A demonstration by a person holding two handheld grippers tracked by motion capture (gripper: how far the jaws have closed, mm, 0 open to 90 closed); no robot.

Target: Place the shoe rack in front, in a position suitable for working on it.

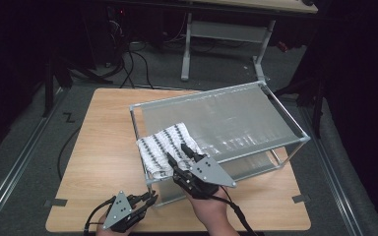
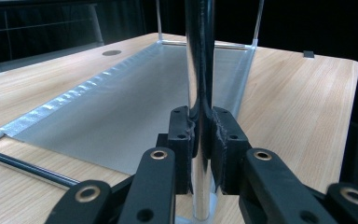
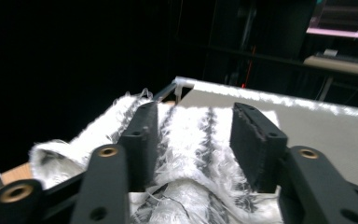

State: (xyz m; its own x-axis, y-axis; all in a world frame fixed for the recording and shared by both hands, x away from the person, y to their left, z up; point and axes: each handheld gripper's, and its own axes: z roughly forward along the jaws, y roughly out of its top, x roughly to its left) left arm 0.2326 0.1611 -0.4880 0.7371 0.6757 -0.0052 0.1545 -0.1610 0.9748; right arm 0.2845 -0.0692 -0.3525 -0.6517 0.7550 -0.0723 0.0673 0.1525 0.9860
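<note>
At a wooden surface [image 1: 103, 147], I work a metal-framed rack [image 1: 285, 118] with a hand-held gripper in each hand. My left hand-held gripper [image 1: 150, 199] sits at the rack's near left corner, its jaws clamped tight on the shiny upright post [image 2: 199, 70]; the left gripper view has the post rising straight between the two pads, with the rack's grey lower shelf [image 2: 135, 107] stretching away behind it. My right hand-held gripper [image 1: 182, 151] hovers over a white cloth with dark stripes [image 1: 165, 145], jaws parted about halfway. In the right gripper view the frayed cloth [image 3: 191, 140] lies under and between the jaws, and neither pad presses on it. The cloth is draped on the rack's upper grey shelf [image 1: 236, 118] at its near left end, one edge hanging over the frame rail.
</note>
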